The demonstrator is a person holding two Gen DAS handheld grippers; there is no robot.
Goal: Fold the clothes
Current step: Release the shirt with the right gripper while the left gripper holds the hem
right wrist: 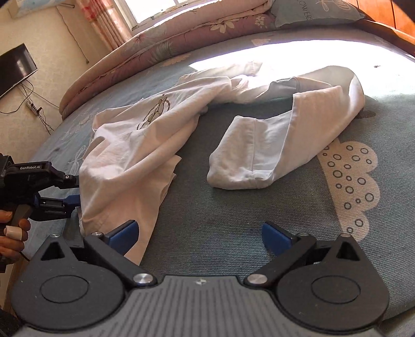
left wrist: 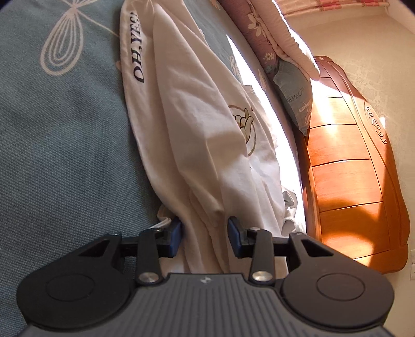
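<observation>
The left gripper [left wrist: 205, 234] has its blue pads [left wrist: 175, 233] drawn in narrow on a bunched fold of the white T-shirt [left wrist: 197, 124], gripping the cloth at its near hem. In the right wrist view the same gripper [right wrist: 75, 190] shows at the shirt's left edge, with a person's hand [right wrist: 13, 230] on its handle. The right gripper [right wrist: 199, 237] stands spread wide with nothing between its jaws; its left finger [right wrist: 124, 233] lies over the shirt's near corner, while the right finger hangs above bare bedsheet [right wrist: 233, 233].

The T-shirt [right wrist: 135, 145] lies crumpled on the grey-blue sheet, its cartoon hand print [right wrist: 155, 111] facing up and the words "OH, YES!" [left wrist: 135, 49] along one edge. One part loops round beyond the shirt's body and comes back as a folded flap [right wrist: 249, 160], just beside a white cloud pattern [right wrist: 350, 176] on the sheet. Beyond the shirt lie a rolled floral quilt [right wrist: 166, 44] and a blue-grey pillow [right wrist: 311, 13]. A wooden headboard [left wrist: 355, 176] stands past the shirt's far side.
</observation>
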